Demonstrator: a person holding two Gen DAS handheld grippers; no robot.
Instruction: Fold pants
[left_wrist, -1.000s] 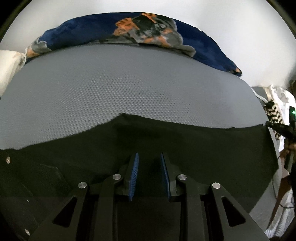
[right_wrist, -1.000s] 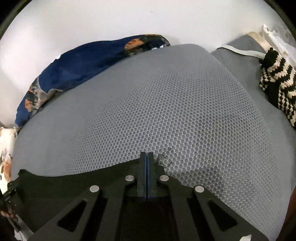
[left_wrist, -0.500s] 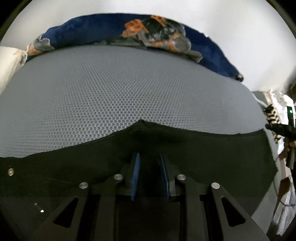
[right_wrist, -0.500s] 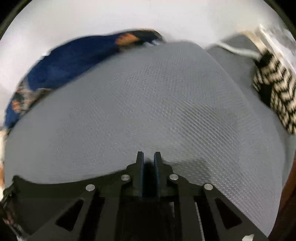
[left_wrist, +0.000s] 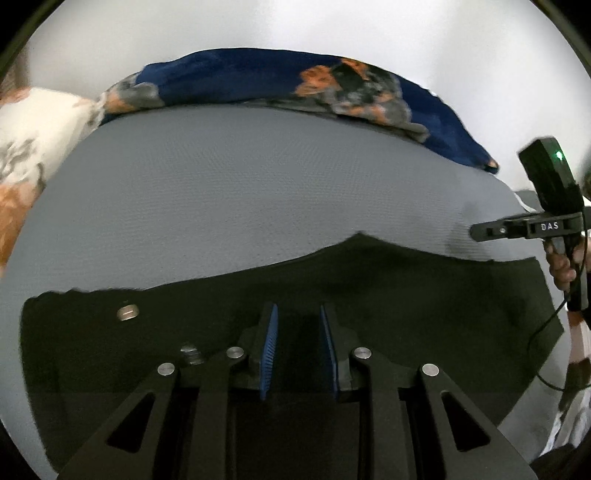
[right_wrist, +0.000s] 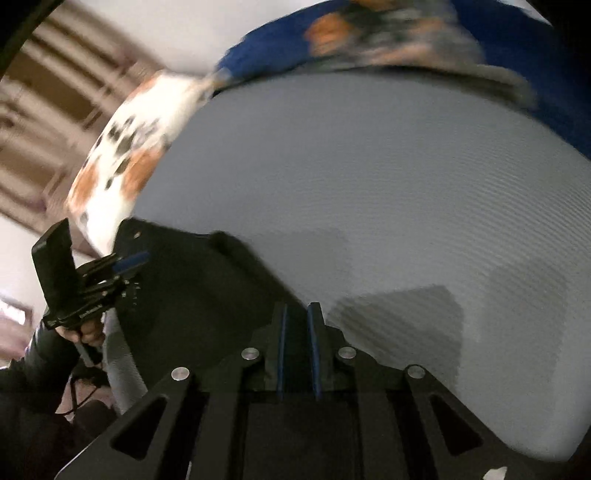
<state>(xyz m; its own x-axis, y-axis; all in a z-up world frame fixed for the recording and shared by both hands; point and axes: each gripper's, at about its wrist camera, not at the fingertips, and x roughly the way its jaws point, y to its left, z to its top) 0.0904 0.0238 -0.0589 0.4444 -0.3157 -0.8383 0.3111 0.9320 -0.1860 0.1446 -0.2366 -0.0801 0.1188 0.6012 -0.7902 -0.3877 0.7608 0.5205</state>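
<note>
Pants (left_wrist: 369, 295) black; right claw (left_wrist: 476, 233) body reads "DAS".

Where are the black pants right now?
In the left wrist view, the black pants lie along the near edge of the grey mattress, opposite the blue flowery blanket.

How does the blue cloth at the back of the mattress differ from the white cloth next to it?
The blue cloth has a dark navy ground; the white cloth has a pale one. The blue cloth stretches along the far edge of the grey mattress; the white cloth sits at its left corner, cut off by the frame. Both carry an orange and grey print, and both lie clear of the pants.
</note>
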